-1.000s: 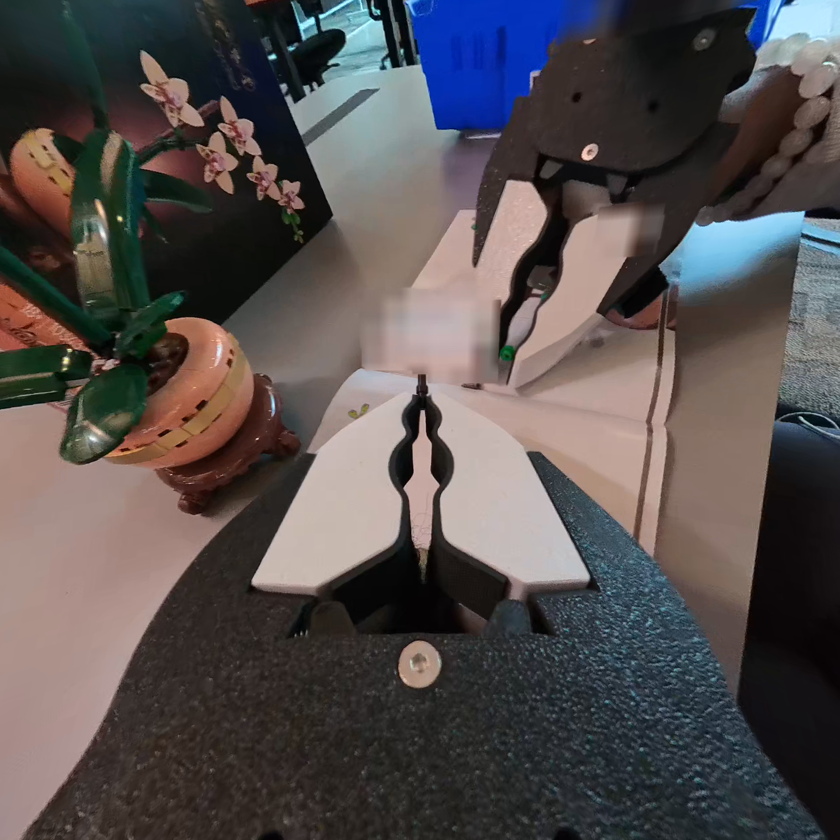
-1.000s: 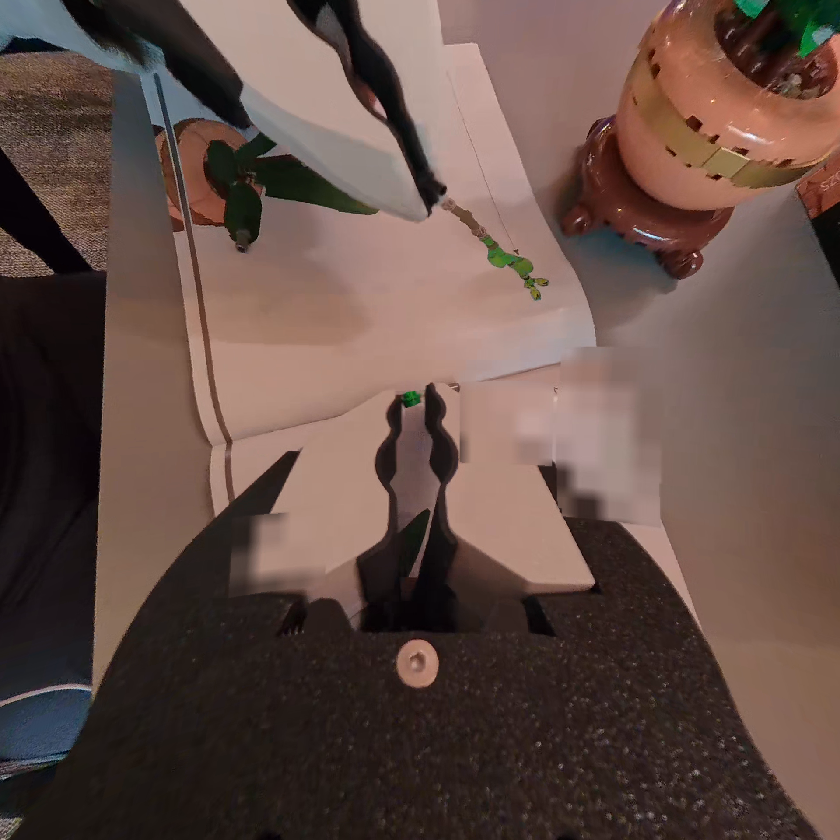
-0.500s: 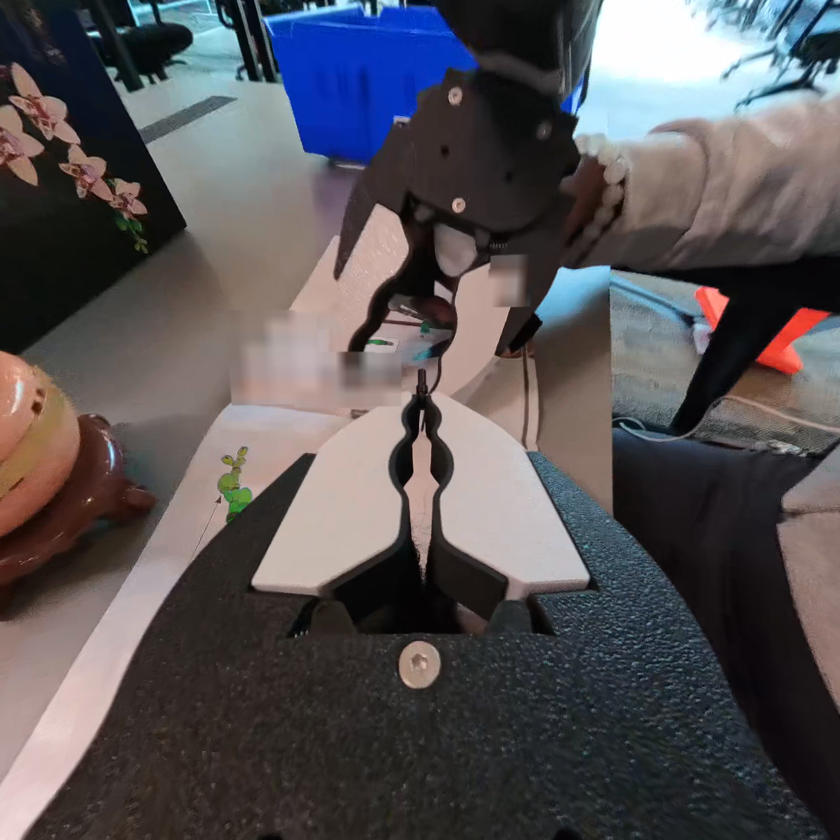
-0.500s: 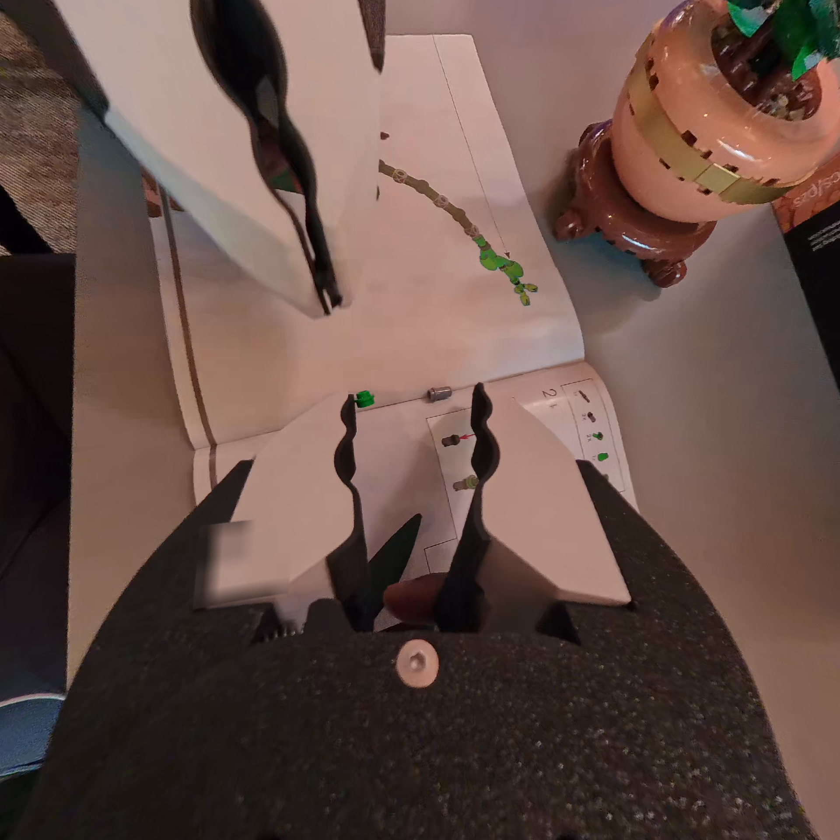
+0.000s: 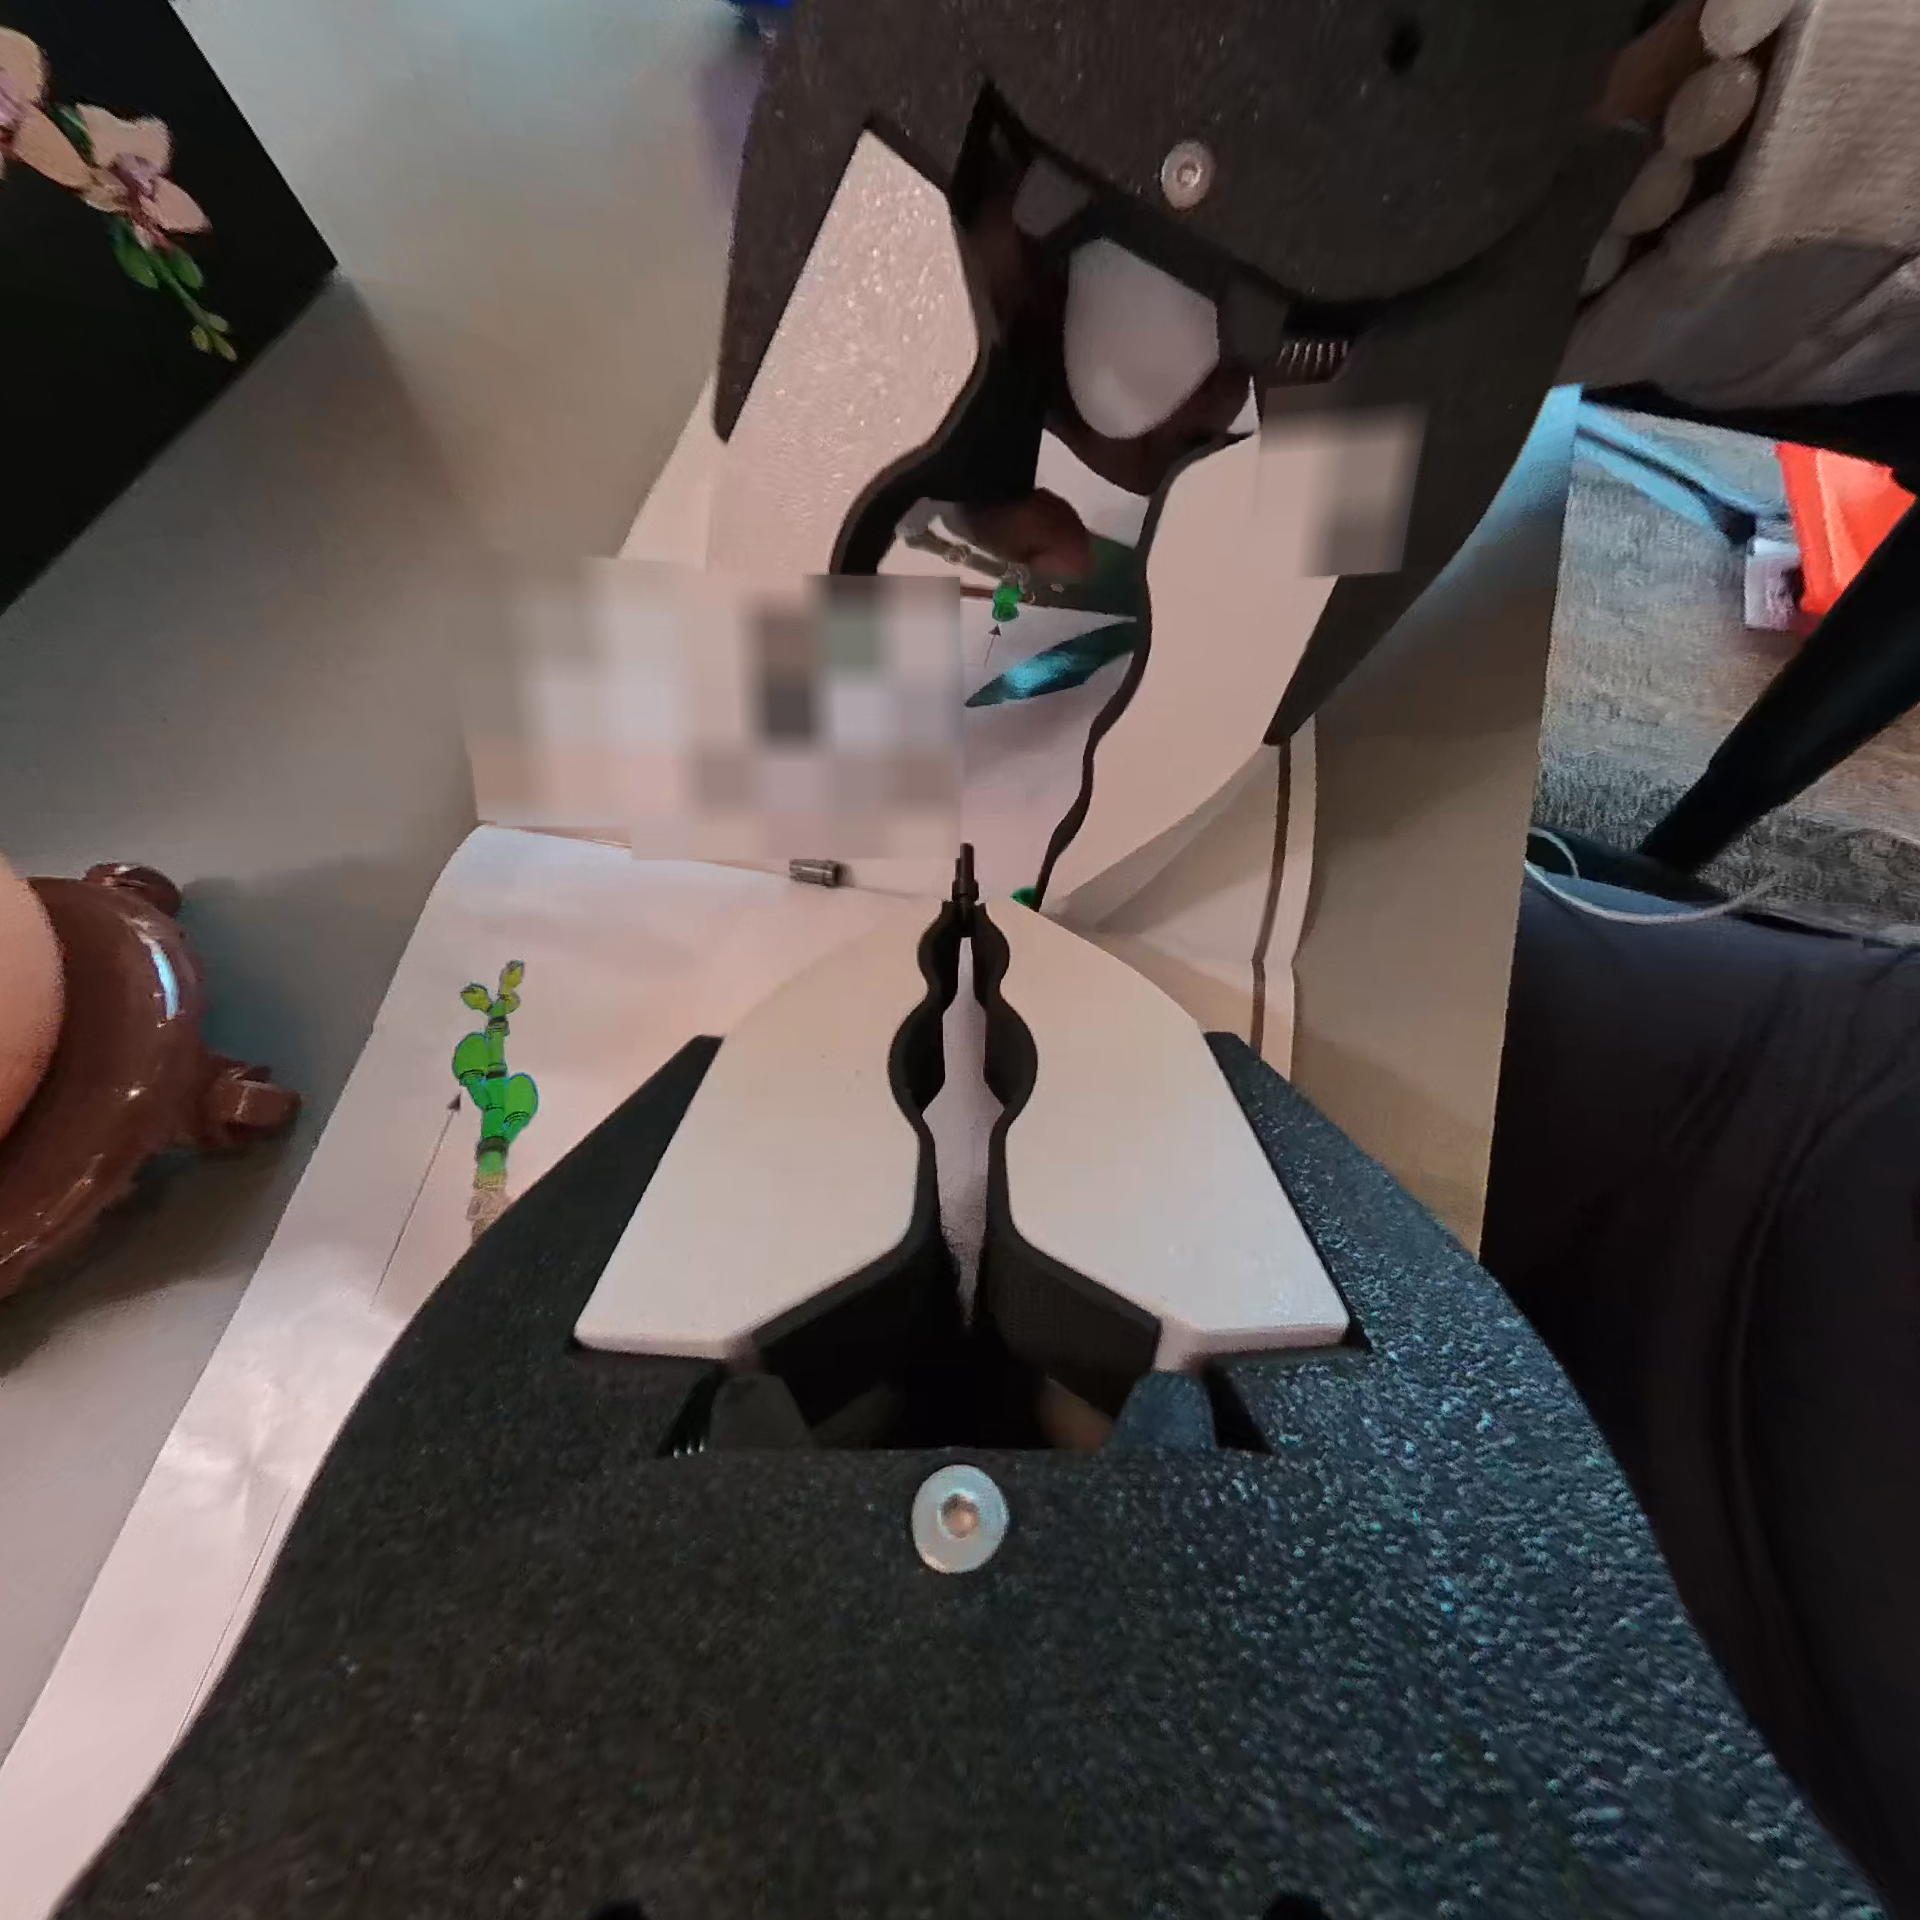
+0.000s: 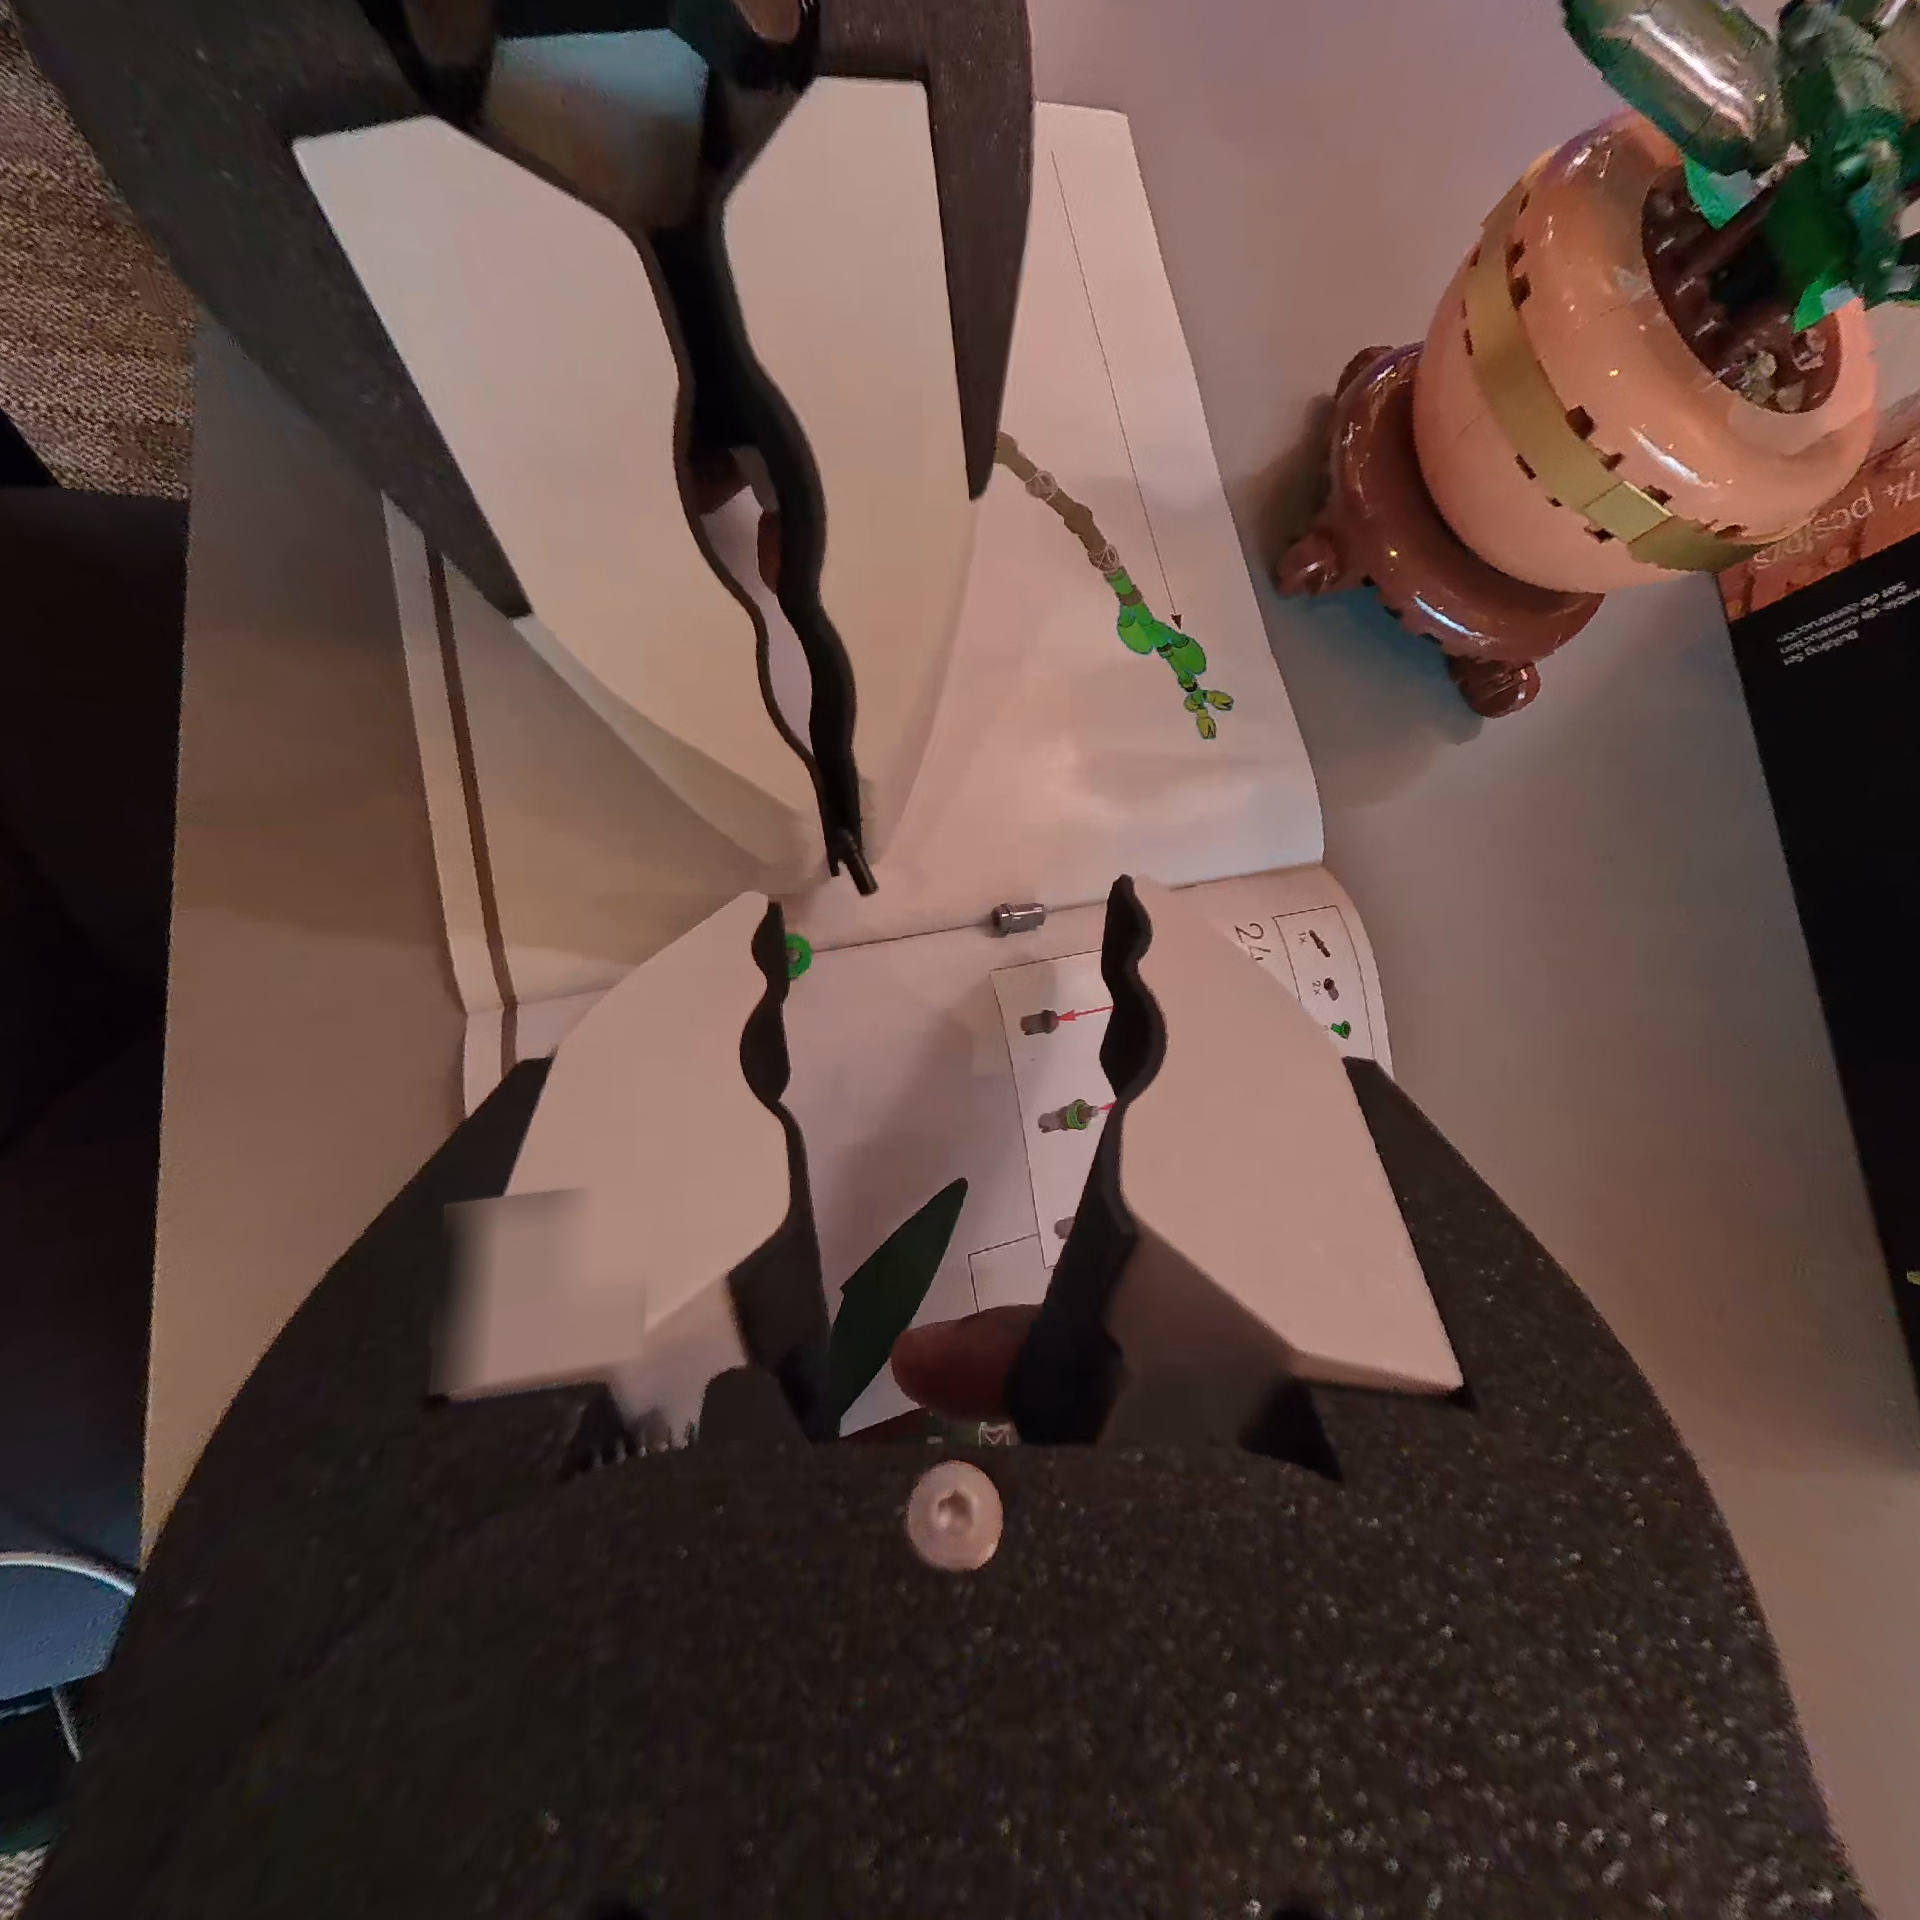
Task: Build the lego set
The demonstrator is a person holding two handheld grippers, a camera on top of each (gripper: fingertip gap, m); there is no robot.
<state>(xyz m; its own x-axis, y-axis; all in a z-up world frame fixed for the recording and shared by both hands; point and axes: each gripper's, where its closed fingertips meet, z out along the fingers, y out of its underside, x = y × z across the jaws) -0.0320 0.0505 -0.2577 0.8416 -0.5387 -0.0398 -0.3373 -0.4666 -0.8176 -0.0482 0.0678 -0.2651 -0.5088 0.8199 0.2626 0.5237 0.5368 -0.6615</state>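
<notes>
Left tool (image 5: pixel 966 909) is clamped shut on a small black pin (image 5: pixel 966 873); the pin sticks out past the tips, both pads pressed on it. In the right wrist view the same left tool (image 6: pixel 847 847) comes down from the top, pin (image 6: pixel 858 871) angled toward the fold of an open instruction booklet (image 6: pixel 1091 790) lying on the pale surface (image 6: pixel 1507 1039). Right tool (image 6: pixel 945 925) is wide open, nothing between the pads, hovering over the booklet's fold. A small green ring piece (image 6: pixel 797 951) lies on the page right against the inner edge of the right tool's left fingertip; can't tell if they touch. A small grey connector piece (image 6: pixel 1016 918) lies on the fold between the right tool's two fingertips, closer to the right one, clear of both. A dark green leaf piece (image 6: pixel 894 1299) and a brown piece (image 6: pixel 956 1361) sit low between the right fingers, near the tool body. The two tools face each other tip to tip, near but apart. Beside the booklet: pink brick-built flowerpot (image 6: pixel 1621 416) on a brown stand (image 6: pixel 1455 613), green leaves (image 6: pixel 1766 125) on top. A dark box (image 6: pixel 1839 831) stands next to the pot, at the edge of the right wrist view. Right hand's sleeve and bead bracelet (image 5: pixel 1704 135) show behind the right tool (image 5: pixel 935 821) in the left view.
</notes>
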